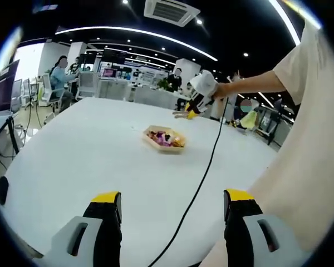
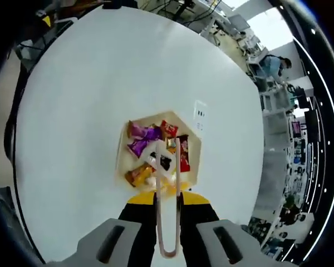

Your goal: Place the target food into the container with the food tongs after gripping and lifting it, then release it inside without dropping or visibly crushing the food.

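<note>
Left gripper view has its own gripper (image 1: 172, 214) with jaws spread wide, grasping nothing, low over the white table (image 1: 72, 150); mid-table sits the container (image 1: 165, 138) under the right gripper (image 1: 190, 109). Right gripper view shows its jaws clamped on tongs (image 2: 168, 194) over wrapped snacks (image 2: 143, 139). Office desks lie beyond.

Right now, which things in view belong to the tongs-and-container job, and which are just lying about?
Part of the job:
- food tongs, clamped in the right gripper
- container on the white table
- wrapped snacks lying in it

Just lying about:
- black cable trailing across the table
- small white card beside the container
- left gripper, jaws apart, holding nothing
</note>
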Tool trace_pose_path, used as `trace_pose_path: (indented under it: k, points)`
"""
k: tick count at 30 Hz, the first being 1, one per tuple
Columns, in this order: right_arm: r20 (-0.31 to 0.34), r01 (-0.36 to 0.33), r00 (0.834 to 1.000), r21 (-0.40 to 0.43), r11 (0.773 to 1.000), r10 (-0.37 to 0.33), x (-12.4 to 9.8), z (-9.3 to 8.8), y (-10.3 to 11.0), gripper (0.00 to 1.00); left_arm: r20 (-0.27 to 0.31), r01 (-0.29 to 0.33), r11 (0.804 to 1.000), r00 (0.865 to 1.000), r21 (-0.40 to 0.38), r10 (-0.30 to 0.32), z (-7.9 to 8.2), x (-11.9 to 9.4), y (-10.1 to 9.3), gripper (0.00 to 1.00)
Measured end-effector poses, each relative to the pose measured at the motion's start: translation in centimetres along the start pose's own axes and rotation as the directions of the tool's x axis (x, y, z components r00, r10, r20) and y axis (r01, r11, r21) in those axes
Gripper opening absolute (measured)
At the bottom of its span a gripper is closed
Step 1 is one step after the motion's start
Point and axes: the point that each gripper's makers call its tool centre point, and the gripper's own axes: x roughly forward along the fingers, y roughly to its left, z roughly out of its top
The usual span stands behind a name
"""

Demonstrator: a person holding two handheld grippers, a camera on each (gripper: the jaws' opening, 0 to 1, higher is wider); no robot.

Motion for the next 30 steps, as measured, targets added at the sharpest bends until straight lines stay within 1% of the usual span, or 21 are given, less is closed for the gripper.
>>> trace_pose_path:
  k: [6,10,13,15,17,19,20,21,24,26,27,30]
  points:
    - [0.027,-0.009,1.0,0.003,1.0,0.009,-0.3,0.6,1.4,0.13,0.001,0.005,1.0,1.0,0.014,-0.005,0.3,-0.1,0.1,0.74]
    - [0.046,-0.016,0.999,0.013,1.0,0.015,-0.8,1.2,2.8,0.14,-0.001,0.008,1.0,1.0,0.028,-0.008,0.6,-0.2,0.1,0.74]
    - [0.072,-0.023,0.997,0.013,1.0,0.022,-1.5,2.1,4.6,0.14,0.001,0.015,0.999,1.0,0.047,-0.015,1.2,-0.3,0.2,0.74]
    - [0.087,-0.027,0.996,0.013,1.0,0.026,-1.9,2.7,5.8,0.14,-0.007,0.027,0.998,1.0,0.064,-0.027,1.4,-0.1,0.2,0.72]
    - [0.101,-0.038,0.994,0.023,0.999,0.036,-2.2,3.2,7.0,0.14,-0.021,0.046,0.996,0.999,0.077,-0.044,1.6,0.2,0.1,0.67]
    - [0.116,-0.046,0.992,0.03,0.999,0.042,-2.5,3.7,8.2,0.14,-0.022,0.058,0.994,0.998,0.095,-0.056,2.1,0.4,0.0,0.67]
    - [0.117,-0.048,0.992,0.031,0.998,0.045,-2.5,3.7,8.5,0.14,-0.02,0.061,0.993,0.998,0.101,-0.059,2.3,0.5,-0.1,0.67]
    - [0.124,-0.055,0.991,0.031,0.998,0.051,-2.7,4.0,9.4,0.14,-0.019,0.072,0.991,0.997,0.112,-0.07,2.7,0.6,-0.2,0.66]
    - [0.136,-0.066,0.989,0.041,0.997,0.059,-2.7,4.1,10.3,0.14,-0.025,0.091,0.986,0.996,0.14,-0.088,3.2,1.0,-0.5,0.66]
    - [0.145,-0.067,0.988,0.041,0.997,0.06,-3.0,4.4,11.1,0.14,-0.034,0.109,0.982,0.994,0.153,-0.105,3.4,1.2,-0.7,0.64]
    - [0.152,-0.069,0.986,0.047,0.996,0.061,-3.2,4.6,11.6,0.14,-0.041,0.122,0.979,0.992,0.161,-0.117,3.4,1.3,-0.9,0.62]
    - [0.179,-0.073,0.982,0.058,0.996,0.061,-3.9,5.5,12.5,0.14,-0.045,0.14,0.974,0.99,0.179,-0.134,3.7,1.6,-1.3,0.62]
